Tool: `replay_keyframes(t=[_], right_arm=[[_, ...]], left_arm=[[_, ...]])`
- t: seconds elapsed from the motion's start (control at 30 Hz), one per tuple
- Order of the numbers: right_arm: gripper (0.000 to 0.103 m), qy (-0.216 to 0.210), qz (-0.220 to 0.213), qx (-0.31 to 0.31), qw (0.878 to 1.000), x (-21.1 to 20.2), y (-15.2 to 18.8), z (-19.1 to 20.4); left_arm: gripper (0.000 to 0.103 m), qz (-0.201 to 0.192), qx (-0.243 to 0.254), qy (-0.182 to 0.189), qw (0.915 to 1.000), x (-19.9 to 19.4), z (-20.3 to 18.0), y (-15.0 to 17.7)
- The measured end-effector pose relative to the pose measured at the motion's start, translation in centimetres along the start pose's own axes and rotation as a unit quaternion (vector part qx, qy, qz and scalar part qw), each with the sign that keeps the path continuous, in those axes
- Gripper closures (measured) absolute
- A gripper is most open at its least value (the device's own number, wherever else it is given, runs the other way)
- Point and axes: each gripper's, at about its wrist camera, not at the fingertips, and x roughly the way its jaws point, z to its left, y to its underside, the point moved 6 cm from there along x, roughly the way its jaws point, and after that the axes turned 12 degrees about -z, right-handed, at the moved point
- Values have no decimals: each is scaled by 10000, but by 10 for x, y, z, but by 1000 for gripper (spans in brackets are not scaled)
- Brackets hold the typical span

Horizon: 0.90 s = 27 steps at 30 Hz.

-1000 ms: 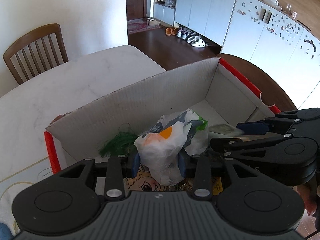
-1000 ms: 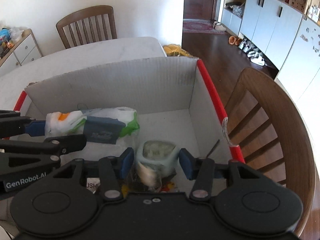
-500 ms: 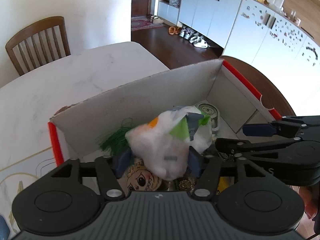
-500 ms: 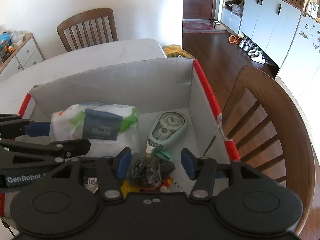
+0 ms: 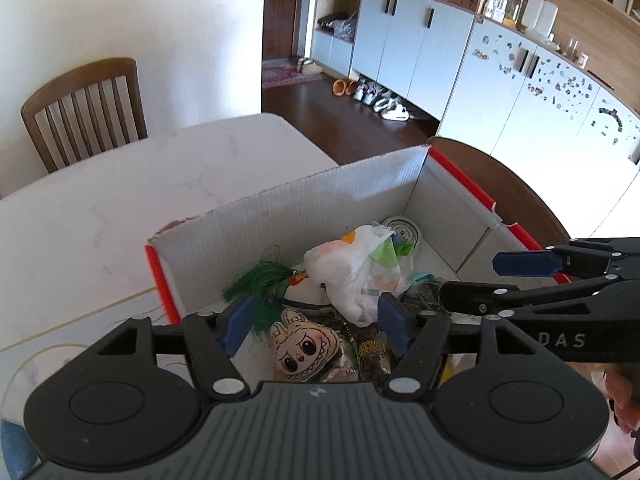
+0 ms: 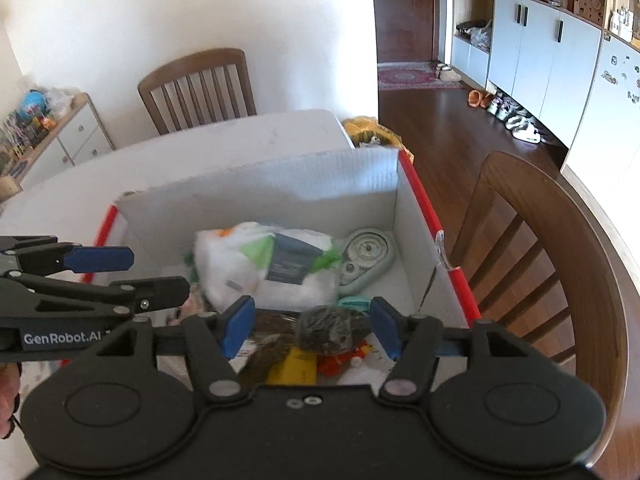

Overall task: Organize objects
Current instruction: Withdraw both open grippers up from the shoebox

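A cardboard box (image 5: 288,204) with red edges stands on the white table; it also shows in the right wrist view (image 6: 280,184). Inside lie a white plastic wipes pack (image 5: 356,276) (image 6: 272,264), a green correction tape dispenser (image 6: 366,258), a green tassel (image 5: 256,280), a cartoon plush face (image 5: 304,350) and a dark bundle (image 6: 328,332). My left gripper (image 5: 316,322) is open and empty above the box's near side. My right gripper (image 6: 310,328) is open and empty above the box, beside the left one.
A wooden chair (image 6: 540,248) stands right of the box and another (image 5: 84,108) at the table's far side. The white table (image 5: 100,208) extends left and behind the box. Cabinets (image 5: 520,80) line the far right wall.
My left gripper let go of the wipes pack and my right gripper let go of the tape dispenser; both now lie in the box. Both grippers opened and rose up and back.
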Motion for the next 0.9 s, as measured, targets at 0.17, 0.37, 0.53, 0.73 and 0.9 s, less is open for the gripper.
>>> replay_keyframes(t=[0.17,0.37,0.53,0.73,0.9], right_arm=[[35,-67,-284,2,9996,-24,-3,12],[32,-129,-590,22,9982,-50,-6,31],[29,-170,-857,20,9962,-70,-7,47],[22,-181,-1128,139,9934,-92,-6,62],[16,-177,-1304,242,9910,-104,-3,74]], left_arm=[[31,-217,72,107,9997,-26,7,-4],[28,-445,136,226,9987,-55,16,-6],[25,-618,273,289,9973,-79,22,-6],[16,-768,258,376,9960,-99,33,-4],[10,-833,243,467,9951,-112,41,-1]])
